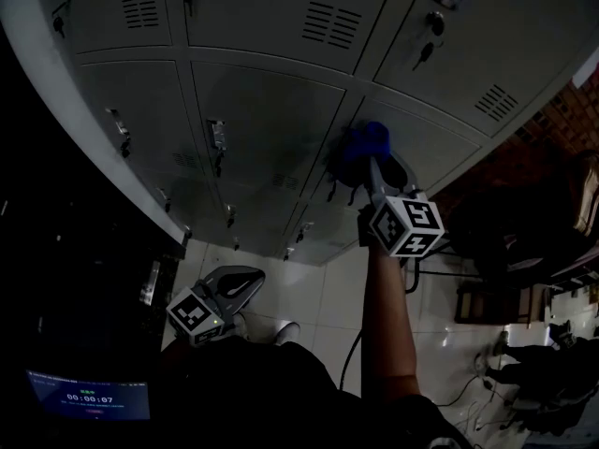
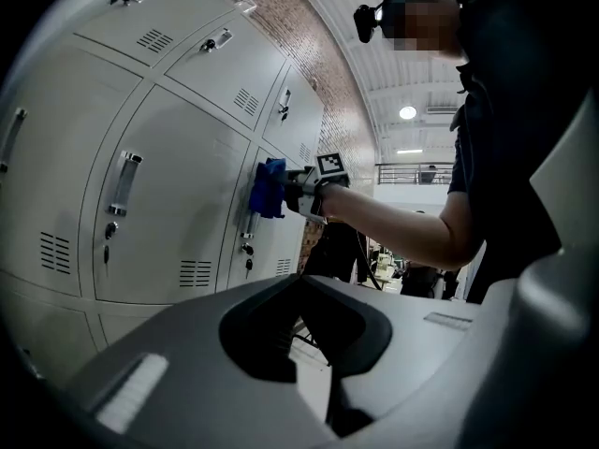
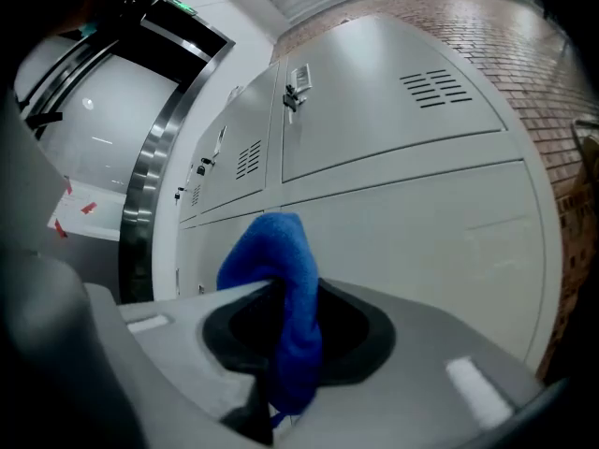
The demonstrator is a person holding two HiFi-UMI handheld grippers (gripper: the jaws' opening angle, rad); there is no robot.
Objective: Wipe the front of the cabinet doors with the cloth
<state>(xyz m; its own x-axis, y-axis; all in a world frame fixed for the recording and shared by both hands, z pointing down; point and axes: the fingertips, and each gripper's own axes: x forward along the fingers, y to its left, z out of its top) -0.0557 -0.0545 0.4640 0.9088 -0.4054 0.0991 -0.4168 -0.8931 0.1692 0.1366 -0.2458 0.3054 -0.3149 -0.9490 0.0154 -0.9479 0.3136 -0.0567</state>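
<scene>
Grey metal locker doors (image 1: 262, 110) fill the head view. My right gripper (image 1: 370, 165) is shut on a blue cloth (image 1: 358, 148) and holds it against a door beside its handle. The left gripper view shows that cloth (image 2: 270, 187) touching the door (image 2: 168, 195), with the right gripper (image 2: 301, 191) and a forearm behind it. In the right gripper view the cloth (image 3: 285, 288) bulges out between the jaws of the right gripper (image 3: 279, 297), close to a pale door (image 3: 421, 232). My left gripper (image 1: 234, 286) hangs low, away from the lockers; its jaws (image 2: 309, 283) look shut and hold nothing.
White tiled floor (image 1: 314, 293) lies below the lockers. Dark chairs and furniture (image 1: 524, 241) stand at the right, with cables (image 1: 487, 363) on the floor and a brick wall (image 1: 529, 143) behind. A small lit screen (image 1: 89, 398) sits at the lower left.
</scene>
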